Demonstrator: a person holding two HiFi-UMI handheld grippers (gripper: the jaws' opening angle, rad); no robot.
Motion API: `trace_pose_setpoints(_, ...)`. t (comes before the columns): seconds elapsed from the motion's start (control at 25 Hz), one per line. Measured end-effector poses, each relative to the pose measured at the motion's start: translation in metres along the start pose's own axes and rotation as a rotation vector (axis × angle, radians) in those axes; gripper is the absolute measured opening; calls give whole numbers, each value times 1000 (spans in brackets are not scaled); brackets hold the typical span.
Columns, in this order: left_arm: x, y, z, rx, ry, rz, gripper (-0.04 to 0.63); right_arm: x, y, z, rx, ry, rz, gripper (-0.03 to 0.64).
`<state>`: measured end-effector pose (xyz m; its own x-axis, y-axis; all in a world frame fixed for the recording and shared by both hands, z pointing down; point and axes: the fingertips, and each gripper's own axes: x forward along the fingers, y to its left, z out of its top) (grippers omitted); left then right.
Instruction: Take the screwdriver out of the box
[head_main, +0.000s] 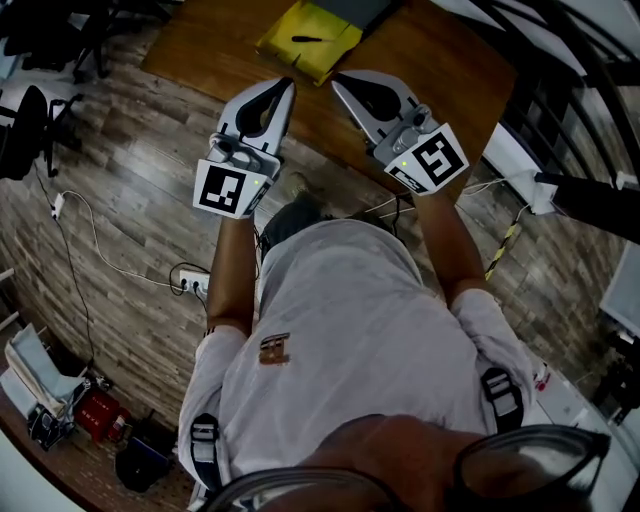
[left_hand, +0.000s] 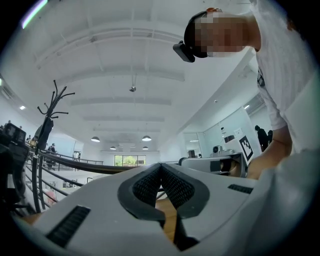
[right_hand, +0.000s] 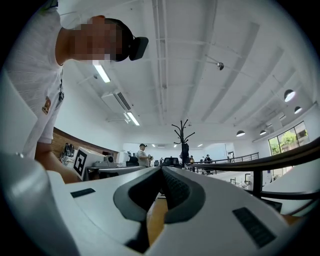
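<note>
A yellow box (head_main: 300, 45) lies on the brown wooden table (head_main: 440, 60) at the top of the head view. A thin dark tool, likely the screwdriver (head_main: 311, 39), rests in it. My left gripper (head_main: 290, 82) is held just short of the box's near edge, jaws shut with nothing between them. My right gripper (head_main: 335, 78) hovers beside it to the right, also shut and empty. The two tips are close together. In the gripper views both pairs of jaws (left_hand: 160, 165) (right_hand: 161, 168) meet at the tip and point up at the ceiling; the box is out of sight there.
A dark flat object (head_main: 365, 10) sits behind the box. Office chairs (head_main: 40, 60) stand at the far left. A power strip (head_main: 190, 283) with a white cable lies on the wooden floor. Dark railing (head_main: 590, 90) runs along the right.
</note>
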<state>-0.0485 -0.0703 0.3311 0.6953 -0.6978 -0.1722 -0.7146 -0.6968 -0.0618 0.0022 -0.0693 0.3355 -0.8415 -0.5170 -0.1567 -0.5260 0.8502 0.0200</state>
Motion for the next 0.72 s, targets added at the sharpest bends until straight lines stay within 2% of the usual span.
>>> trace_pose_setpoints(0.4, 26, 114, -4, -22, 15, -60, 18, 109, -49, -11, -7, 35, -66, 32)
trace_pose_setpoints(0.72, 35, 165, -22, -33, 39, -95, 17, 152, -78, -32, -41, 107, -103, 32)
